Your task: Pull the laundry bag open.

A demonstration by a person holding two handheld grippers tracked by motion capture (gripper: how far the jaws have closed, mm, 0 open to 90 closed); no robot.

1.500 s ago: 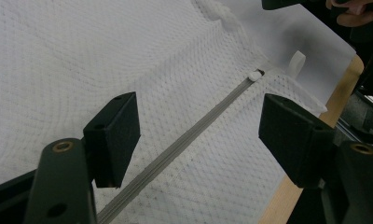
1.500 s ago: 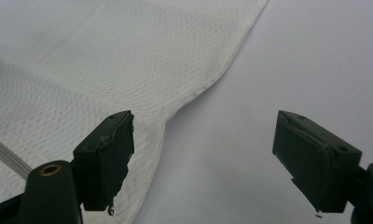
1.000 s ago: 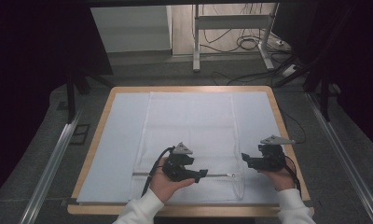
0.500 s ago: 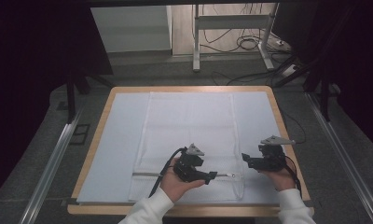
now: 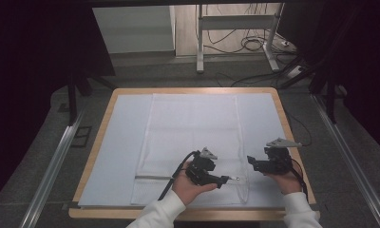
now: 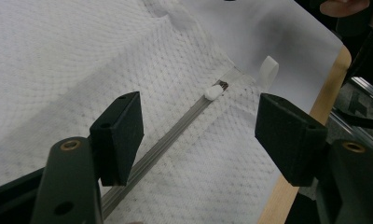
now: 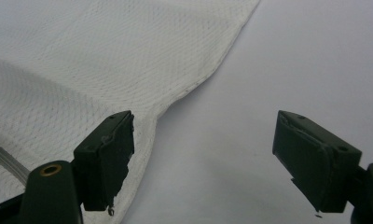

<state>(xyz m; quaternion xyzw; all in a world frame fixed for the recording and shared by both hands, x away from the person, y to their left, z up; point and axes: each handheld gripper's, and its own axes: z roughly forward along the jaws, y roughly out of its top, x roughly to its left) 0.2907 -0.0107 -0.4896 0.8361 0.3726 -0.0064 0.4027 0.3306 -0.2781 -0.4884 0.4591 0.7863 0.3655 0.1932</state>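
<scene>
White mesh bag (image 5: 193, 142) lies flat mid-frame on the surface (image 5: 126, 137), left gripper (image 6: 198, 135) fingers open over its zipper pull (image 6: 214, 91), right gripper (image 7: 201, 163) open at the bag's edge: small pull could slip, thin mesh snag or bunch.

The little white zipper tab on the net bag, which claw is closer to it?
Left. The left claw points at the white zipper tab, which lies just ahead of its open jaws. The right claw sits farther off, over the mesh bag's right edge.
</scene>
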